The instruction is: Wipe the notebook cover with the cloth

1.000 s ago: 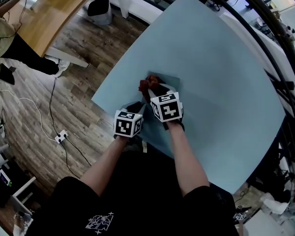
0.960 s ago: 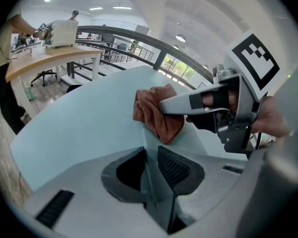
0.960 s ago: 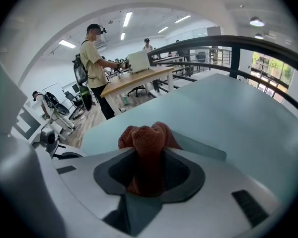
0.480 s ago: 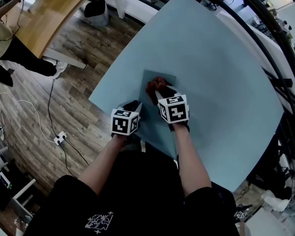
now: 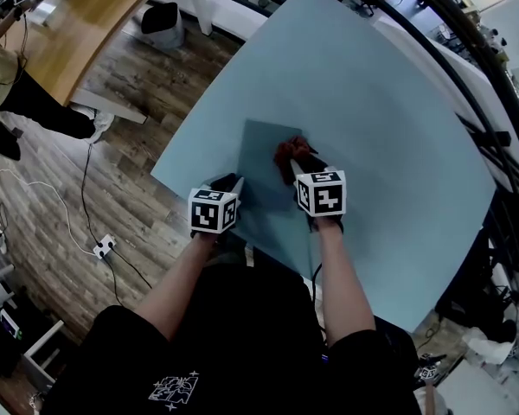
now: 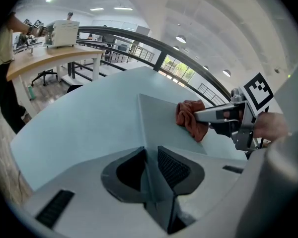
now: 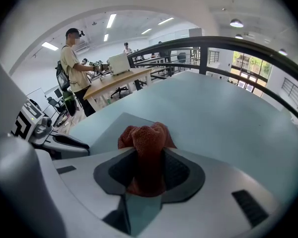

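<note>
A blue-grey notebook (image 5: 261,154) lies flat on the light blue table (image 5: 389,137), near its front left edge. My right gripper (image 5: 296,164) is shut on a bunched rust-red cloth (image 5: 291,150), which presses on the cover's right part. In the right gripper view the cloth (image 7: 145,148) fills the gap between the jaws, above the notebook (image 7: 111,128). My left gripper (image 5: 228,183) is shut on the notebook's near left corner. The left gripper view shows the thin cover (image 6: 159,120) running in between its jaws, with the cloth (image 6: 190,118) and the right gripper (image 6: 211,115) beyond.
The table's left edge drops to a wooden floor (image 5: 112,180) with a cable and power strip (image 5: 106,242). A dark railing (image 5: 467,67) curves round the far and right sides. A person (image 7: 73,66) stands by a wooden desk (image 7: 114,78) beyond the table.
My right gripper has slid the cloth to the right across the notebook cover. The left gripper has kept its hold on the near left corner.
</note>
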{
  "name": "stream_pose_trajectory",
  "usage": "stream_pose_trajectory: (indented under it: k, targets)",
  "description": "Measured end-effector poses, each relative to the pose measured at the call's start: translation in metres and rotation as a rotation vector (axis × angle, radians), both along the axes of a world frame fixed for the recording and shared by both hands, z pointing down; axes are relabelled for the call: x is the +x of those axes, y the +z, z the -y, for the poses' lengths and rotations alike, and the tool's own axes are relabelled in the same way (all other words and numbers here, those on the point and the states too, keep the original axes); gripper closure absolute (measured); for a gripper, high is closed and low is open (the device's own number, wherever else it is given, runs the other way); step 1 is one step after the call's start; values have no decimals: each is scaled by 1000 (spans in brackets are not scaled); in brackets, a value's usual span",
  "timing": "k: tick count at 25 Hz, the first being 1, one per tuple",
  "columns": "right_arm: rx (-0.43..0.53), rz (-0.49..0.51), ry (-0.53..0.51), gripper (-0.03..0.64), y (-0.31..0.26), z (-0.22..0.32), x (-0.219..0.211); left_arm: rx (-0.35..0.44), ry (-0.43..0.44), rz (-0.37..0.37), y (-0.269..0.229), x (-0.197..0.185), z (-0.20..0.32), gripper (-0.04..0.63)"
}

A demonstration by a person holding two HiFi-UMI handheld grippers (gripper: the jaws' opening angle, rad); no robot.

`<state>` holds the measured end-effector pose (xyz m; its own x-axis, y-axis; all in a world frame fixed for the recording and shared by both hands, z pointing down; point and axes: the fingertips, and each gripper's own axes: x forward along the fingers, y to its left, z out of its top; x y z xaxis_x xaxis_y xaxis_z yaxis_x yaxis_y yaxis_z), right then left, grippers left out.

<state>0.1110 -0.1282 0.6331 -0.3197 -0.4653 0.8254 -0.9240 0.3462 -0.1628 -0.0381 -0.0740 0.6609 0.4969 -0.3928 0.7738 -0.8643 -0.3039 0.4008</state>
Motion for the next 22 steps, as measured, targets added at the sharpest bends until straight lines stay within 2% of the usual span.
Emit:
stream_pose_trajectory:
  k: [7,11,22]
  targets:
    - [36,44,76,480,-15,-6,12,19,-7,3,-6,-2,-1,505]
    - [71,69,69,480,-30,-7,3,40,-19,-14,-16,-4,-2,505]
    - [73,137,-56,480,-35,-21,-77,6,1,-8,-11,-4,-30,505]
